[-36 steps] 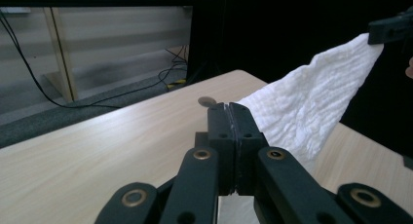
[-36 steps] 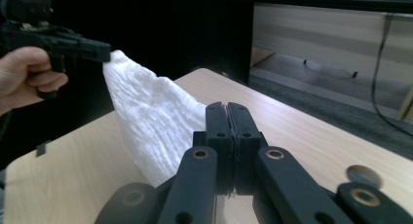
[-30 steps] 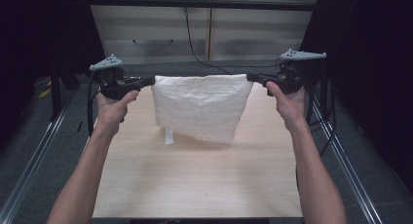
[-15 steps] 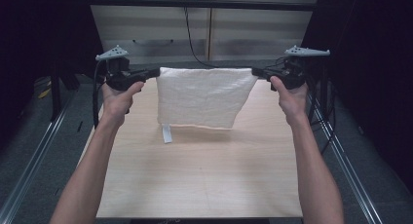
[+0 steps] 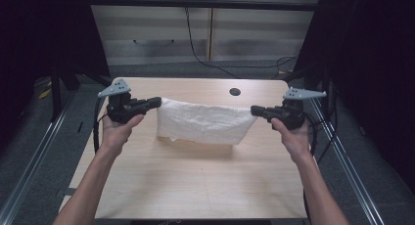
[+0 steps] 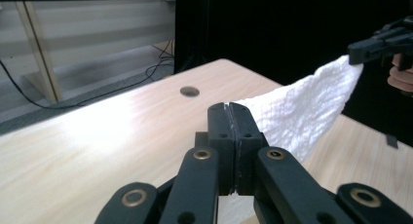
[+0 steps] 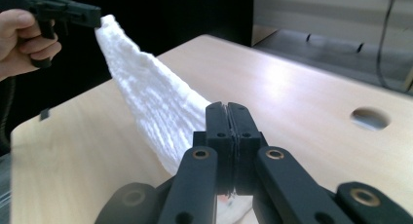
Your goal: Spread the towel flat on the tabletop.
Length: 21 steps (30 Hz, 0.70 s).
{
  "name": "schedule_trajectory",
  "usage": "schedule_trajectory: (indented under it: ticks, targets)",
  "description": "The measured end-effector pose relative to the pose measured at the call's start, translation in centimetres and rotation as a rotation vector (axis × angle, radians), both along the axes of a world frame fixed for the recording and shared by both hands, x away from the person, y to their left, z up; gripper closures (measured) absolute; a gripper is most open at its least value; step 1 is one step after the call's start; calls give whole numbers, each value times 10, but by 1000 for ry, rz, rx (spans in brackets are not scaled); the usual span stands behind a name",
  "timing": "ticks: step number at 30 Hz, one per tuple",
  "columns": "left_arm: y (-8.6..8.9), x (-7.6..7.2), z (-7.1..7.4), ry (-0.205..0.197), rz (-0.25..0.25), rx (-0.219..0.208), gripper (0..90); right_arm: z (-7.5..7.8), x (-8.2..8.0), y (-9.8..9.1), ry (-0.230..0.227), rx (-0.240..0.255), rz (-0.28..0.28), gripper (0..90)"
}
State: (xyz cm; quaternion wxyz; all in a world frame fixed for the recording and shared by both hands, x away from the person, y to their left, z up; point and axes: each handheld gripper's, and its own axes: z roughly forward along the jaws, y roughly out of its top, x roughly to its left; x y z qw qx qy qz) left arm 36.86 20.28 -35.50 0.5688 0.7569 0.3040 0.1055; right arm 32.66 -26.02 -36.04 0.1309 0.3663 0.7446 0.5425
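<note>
We are pinching 2 corners of the white towel [image 5: 203,123], left gripper [image 5: 157,102] and right gripper [image 5: 254,110] jaws clamped, its lower edge touching the table [image 5: 195,186].

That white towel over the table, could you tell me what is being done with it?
A person holds the white textured cloth towel stretched between two claws: the left claw is shut on one top corner and the right claw on the other. The towel hangs between them, its lower edge at or just above the light wooden table.
</note>
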Motion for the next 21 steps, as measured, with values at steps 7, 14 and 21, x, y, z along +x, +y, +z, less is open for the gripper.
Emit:
schedule_trajectory:
  ticks: [7, 14, 21]
  targets:
    - [10, -25, -30, 22, 8, 36, 893, -33, -24, 4, 38, 3, 29, 885]
    - [25, -47, -75, 93, -5, 78, 892, -56, -44, 19, 71, -21, 75, 885]
    - [31, -77, -108, 152, -50, 151, 891, -82, -60, 26, 137, -61, 104, 884]
